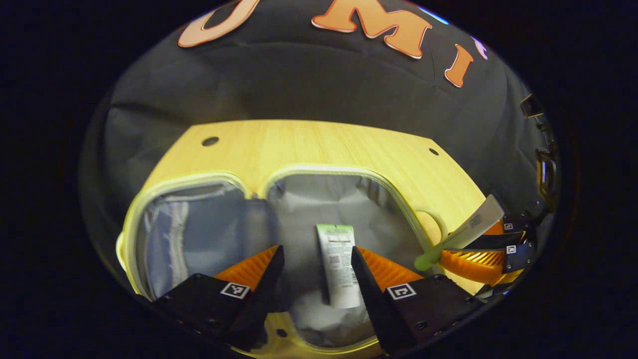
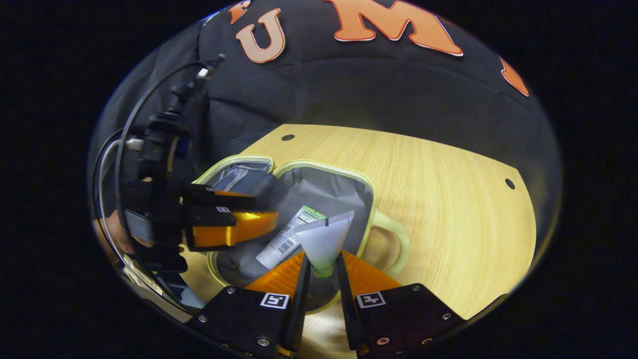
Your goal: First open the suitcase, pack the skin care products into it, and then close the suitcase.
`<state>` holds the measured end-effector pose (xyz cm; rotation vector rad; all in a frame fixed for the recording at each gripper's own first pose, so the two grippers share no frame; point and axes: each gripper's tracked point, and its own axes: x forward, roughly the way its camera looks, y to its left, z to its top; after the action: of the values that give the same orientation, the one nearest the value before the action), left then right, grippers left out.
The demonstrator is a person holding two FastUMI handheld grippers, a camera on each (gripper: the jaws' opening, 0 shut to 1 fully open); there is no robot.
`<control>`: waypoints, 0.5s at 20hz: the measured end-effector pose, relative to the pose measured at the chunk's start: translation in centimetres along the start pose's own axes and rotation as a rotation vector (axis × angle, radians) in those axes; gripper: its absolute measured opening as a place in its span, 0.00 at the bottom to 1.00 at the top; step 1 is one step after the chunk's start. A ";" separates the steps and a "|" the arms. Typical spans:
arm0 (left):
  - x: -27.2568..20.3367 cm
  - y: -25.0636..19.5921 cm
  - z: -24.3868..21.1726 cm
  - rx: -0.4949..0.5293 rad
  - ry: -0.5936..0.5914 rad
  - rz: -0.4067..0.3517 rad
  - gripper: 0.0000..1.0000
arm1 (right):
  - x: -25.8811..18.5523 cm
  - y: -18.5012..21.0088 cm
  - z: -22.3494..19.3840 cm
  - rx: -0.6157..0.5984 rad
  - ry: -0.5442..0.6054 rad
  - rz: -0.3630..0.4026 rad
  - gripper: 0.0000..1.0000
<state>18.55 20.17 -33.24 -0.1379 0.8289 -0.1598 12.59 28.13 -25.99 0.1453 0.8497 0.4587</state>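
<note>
Right gripper [image 2: 323, 271]: clenched on white tube [image 2: 324, 239], cap-down, just above open suitcase [image 2: 366, 194].
Left gripper [image 1: 316, 259]: released, over packed tube [image 1: 340, 264].

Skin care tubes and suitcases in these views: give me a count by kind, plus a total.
Tubes lying inside the suitcase: 1, the white tube.
Tubes held in a gripper: 1, the green-capped tube in the right gripper.
Suitcases: 1, the open suitcase.
Total: 3 things.
</note>
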 end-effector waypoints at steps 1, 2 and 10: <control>-1.2 1.0 0.5 -0.001 -0.025 0.030 0.86 | 0.5 0.1 -0.3 0.000 0.019 0.005 0.35; -2.2 2.1 1.0 -0.014 -0.048 0.049 0.89 | 1.1 0.4 -0.8 0.001 0.040 0.010 0.35; -10.8 15.2 2.0 -0.216 -0.173 0.256 0.96 | 4.6 1.1 -3.4 -0.006 0.183 0.006 0.29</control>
<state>14.19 37.23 -26.90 -0.2432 0.6829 0.1812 12.35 30.96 -31.08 0.1017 1.0273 0.4856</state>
